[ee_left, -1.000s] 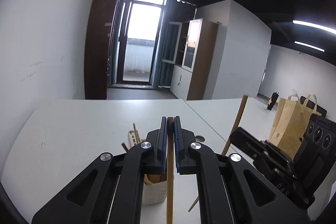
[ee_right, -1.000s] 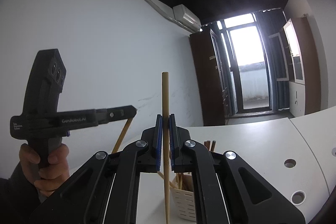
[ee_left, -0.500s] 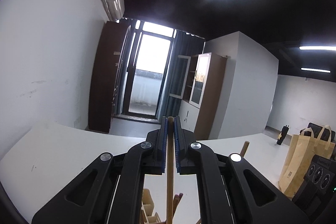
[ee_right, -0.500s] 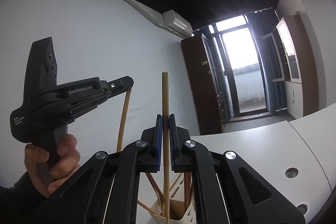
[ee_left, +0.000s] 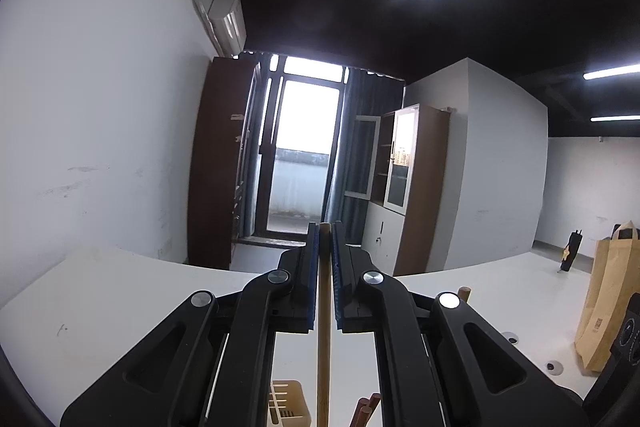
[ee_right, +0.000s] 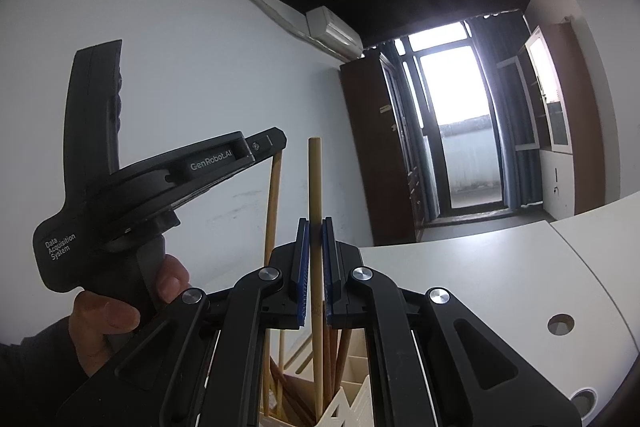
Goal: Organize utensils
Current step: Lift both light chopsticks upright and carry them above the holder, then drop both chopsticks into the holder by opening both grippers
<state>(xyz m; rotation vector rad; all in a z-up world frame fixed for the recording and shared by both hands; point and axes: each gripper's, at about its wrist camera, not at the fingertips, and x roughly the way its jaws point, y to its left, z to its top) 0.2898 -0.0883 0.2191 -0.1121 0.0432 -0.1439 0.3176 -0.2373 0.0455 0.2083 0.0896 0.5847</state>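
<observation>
**Two chopsticks held upright above the holder**

We judge that the step in hand is to lower both sticks into the utensil holder. No stick is released yet.

On the left side, we hold the left black two-finger gripper [ee_left: 325, 277] closed on a light wooden chopstick [ee_left: 323, 327]. The blue pads press it from both sides, with almost no gap. The stick stands nearly vertical; its top is level with the fingertips and the rest hangs down. In the right wrist view the same gripper [ee_right: 276, 143] is seen from the side, and its stick [ee_right: 272, 219] goes down toward the holder. Whether the lower end is already inside, we cannot tell.

Below, the cream plastic slotted utensil holder [ee_left: 290, 405] stands on the white table [ee_left: 120, 291]. It already contains several darker wooden sticks [ee_right: 340, 351].

On the right side, the right black two-finger gripper [ee_right: 316, 263] is closed on a second light wooden chopstick [ee_right: 316, 195]. This one rises well above the fingertips and also reaches down into the holder [ee_right: 352, 395].

The next move, in our opinion, calls for lowering each stick straight into a free compartment, and opening the fingers only when the tip rests inside, so that it does not fall out.
</observation>
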